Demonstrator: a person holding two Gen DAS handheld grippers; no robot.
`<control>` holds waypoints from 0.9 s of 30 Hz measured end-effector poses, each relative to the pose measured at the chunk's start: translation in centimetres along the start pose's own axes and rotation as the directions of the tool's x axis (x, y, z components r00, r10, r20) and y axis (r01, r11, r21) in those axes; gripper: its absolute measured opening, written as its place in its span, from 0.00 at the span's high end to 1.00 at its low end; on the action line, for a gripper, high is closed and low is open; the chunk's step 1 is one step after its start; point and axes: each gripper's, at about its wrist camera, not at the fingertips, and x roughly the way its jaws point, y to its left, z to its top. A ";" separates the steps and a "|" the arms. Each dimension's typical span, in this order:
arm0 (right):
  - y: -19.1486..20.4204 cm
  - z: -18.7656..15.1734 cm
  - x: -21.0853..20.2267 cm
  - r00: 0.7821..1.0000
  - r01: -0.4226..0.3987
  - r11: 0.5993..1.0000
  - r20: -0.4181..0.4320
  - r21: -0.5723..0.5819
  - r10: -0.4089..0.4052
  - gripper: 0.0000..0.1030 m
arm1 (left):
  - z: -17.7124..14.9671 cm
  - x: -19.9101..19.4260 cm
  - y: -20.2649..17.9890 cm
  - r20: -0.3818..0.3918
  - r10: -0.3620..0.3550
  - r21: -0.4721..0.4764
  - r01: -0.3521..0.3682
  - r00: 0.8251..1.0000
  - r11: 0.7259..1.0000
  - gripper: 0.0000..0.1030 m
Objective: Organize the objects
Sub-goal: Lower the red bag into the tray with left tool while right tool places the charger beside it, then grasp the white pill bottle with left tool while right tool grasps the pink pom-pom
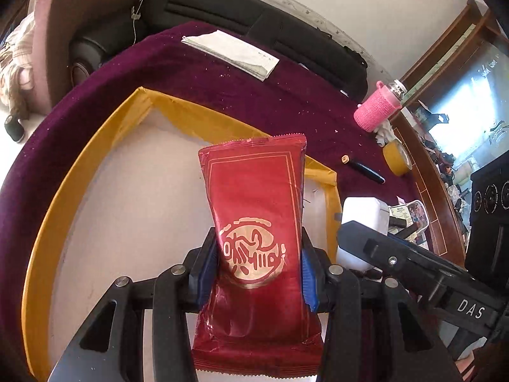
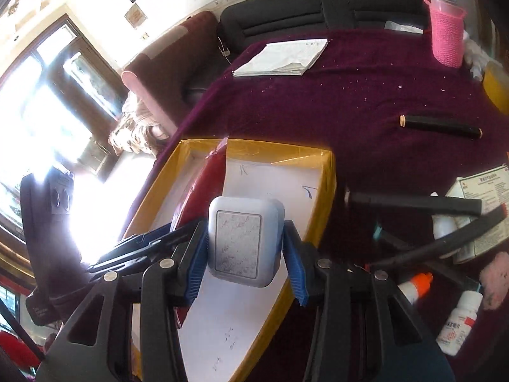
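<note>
Over the shallow box (image 1: 63,191) with yellow-taped walls and a white floor, both grippers carry something. Left gripper (image 1: 259,273) is closed partway on a red snack packet (image 1: 254,210); its blue pads (image 1: 206,270) press the packet's two long edges near the lower half, pinching the foil inward there. The packet's long axis runs straight ahead along the fingers, with one crimped end sticking out past the fingertips and the other crimped end back toward the camera. Its printed face with the gold round emblem faces the camera. The packet hangs above the box's white floor, and whether it touches it cannot be told.

Right gripper (image 2: 245,248) is likewise closed partway, gripping a white rounded case (image 2: 245,238) between its blue pads (image 2: 294,270). The case shows a grey speckled rectangular panel toward the camera, and its longer side runs along the fingers. It sits above the right part of the box, near the yellow wall.

Both grippers tilt downward toward the box. In the right wrist view the left gripper and its red packet show at the left, close beside the case; in the left wrist view the right gripper's black body lies at the right.

On the purple cloth (image 1: 286,102) around the box lie a folded paper (image 1: 232,52), a black pen (image 2: 440,126) and a pink-sleeved bottle (image 2: 445,35).
</note>
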 end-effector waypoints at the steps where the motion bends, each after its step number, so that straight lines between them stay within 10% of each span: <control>1: -0.2 0.3 0.4 1.000 0.009 1.000 -0.003 0.004 -0.009 0.58 | 0.0 0.2 -0.1 -0.004 -0.002 -0.001 0.002 1.000 1.000 0.61; 15: -1.4 1.3 -6.1 0.987 0.065 0.998 0.147 0.027 -0.068 0.48 | 0.5 -3.8 -0.9 0.077 -0.052 -0.024 0.054 0.996 0.998 0.50; 18: -0.6 -0.3 -12.5 0.932 0.205 0.977 0.315 -0.053 -0.179 0.45 | -0.5 -7.3 -4.0 0.145 -0.086 0.073 0.076 0.986 0.994 0.46; 22: -2.3 -4.7 -19.4 0.777 0.382 0.924 0.553 -0.034 -0.301 0.00 | -2.6 -10.2 -9.4 0.220 -0.176 0.220 0.127 0.960 0.967 0.05; 24: -5.0 -5.9 -20.5 0.760 0.404 0.914 0.543 0.038 -0.358 0.00 | -3.8 -10.3 -12.1 0.224 -0.216 0.263 0.155 0.950 0.952 0.01; 27: -10.4 -7.2 -20.8 0.795 0.371 0.915 0.455 0.159 -0.402 0.00 | -5.2 -7.8 -15.0 0.125 -0.287 0.271 0.246 0.950 0.931 0.01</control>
